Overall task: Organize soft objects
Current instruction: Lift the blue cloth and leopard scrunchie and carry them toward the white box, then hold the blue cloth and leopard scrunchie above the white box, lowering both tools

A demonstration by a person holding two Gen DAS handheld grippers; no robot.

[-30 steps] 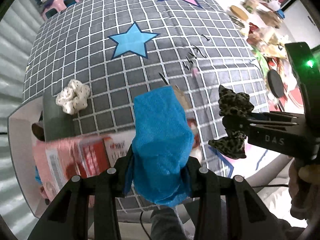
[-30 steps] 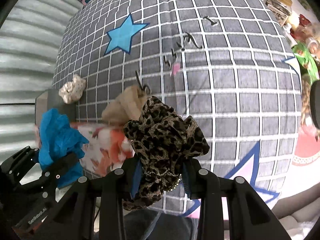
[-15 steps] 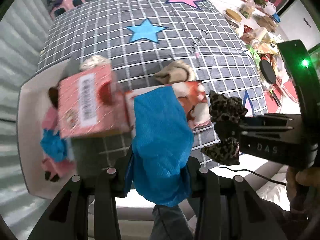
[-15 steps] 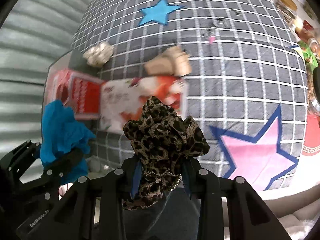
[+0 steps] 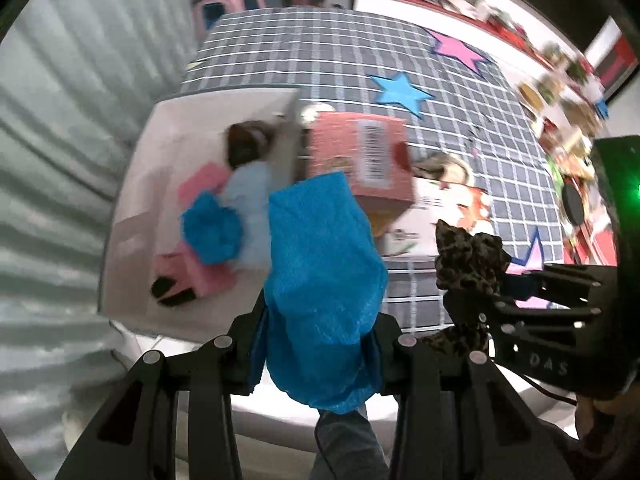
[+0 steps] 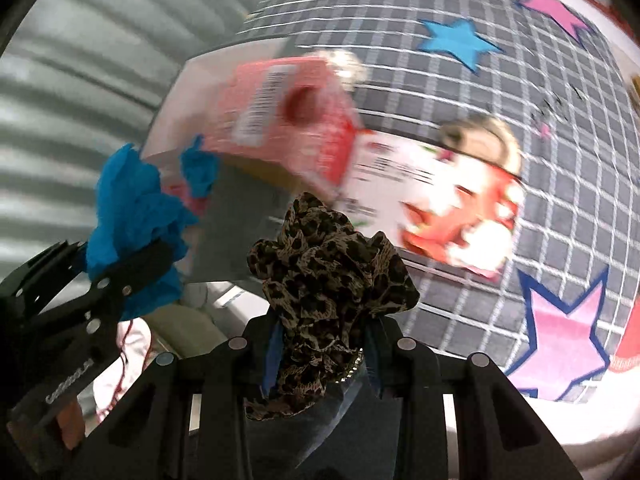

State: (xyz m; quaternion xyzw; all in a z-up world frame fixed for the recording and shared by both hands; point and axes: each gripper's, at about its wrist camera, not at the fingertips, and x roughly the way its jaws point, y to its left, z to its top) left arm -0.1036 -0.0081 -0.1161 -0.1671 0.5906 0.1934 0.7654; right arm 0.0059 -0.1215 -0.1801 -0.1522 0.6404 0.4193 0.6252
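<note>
My left gripper (image 5: 318,344) is shut on a bright blue soft cloth (image 5: 320,280) that bulges up between its fingers. The right gripper (image 6: 320,336) is shut on a leopard-print scrunchie (image 6: 328,276); from the left wrist view it shows at the right (image 5: 476,300), with the scrunchie (image 5: 466,256) clamped in it. Below and to the left of the blue cloth lies a white bin (image 5: 168,128) with a blue scrunchie (image 5: 212,232), pink items (image 5: 196,276) and a dark piece inside. In the right wrist view the left gripper (image 6: 120,260) sits low at the left with the blue cloth (image 6: 132,208).
A pink-red box (image 5: 364,156) leans beside the bin, its printed flap (image 6: 452,208) spread on the grey checked cloth with stars (image 5: 340,64). A beige soft item (image 5: 444,164) lies past the flap. Cluttered goods (image 5: 568,104) line the far right; a ribbed grey wall (image 5: 60,120) stands left.
Both grippers have swept left together from over the checked cloth to the bin's edge, still holding their items. The bin and its contents have come into view.
</note>
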